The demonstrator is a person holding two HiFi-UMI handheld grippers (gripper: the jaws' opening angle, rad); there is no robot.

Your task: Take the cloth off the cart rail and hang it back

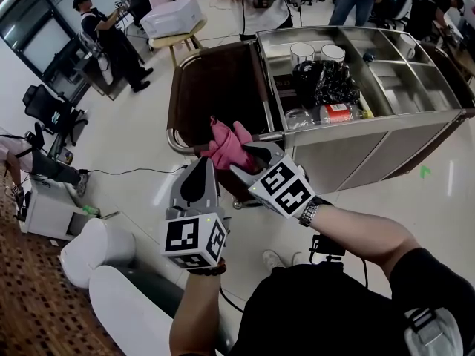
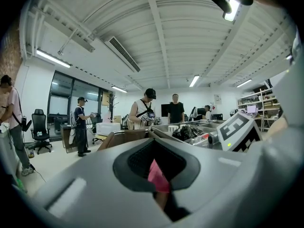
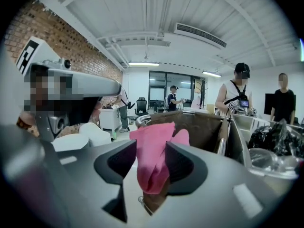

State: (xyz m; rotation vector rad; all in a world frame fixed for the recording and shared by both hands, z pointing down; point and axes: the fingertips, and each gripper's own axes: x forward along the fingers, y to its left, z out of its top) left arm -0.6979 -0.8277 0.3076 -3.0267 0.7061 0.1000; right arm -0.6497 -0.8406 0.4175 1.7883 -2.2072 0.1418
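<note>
A pink cloth [image 1: 225, 142] sits bunched over the steel rail [image 1: 178, 147] at the near end of the cart. My left gripper [image 1: 203, 162] comes up to the cloth's lower left edge. Its jaws are closed together, with a strip of the cloth [image 2: 157, 177] pinched in the narrow gap. My right gripper [image 1: 240, 157] reaches in from the right. The cloth [image 3: 152, 151] stands up between its parted jaws, and a gap shows on the left side. The brown cart end [image 3: 199, 127] lies just behind the cloth.
The steel cart top [image 1: 415, 117] holds a black bag [image 1: 323, 81], two white cups [image 1: 302, 51] and a bottle [image 1: 338, 113]. Behind the rail is the dark brown tray [image 1: 215, 87]. A white rounded machine [image 1: 96, 245] stands by my left. Several people stand farther back.
</note>
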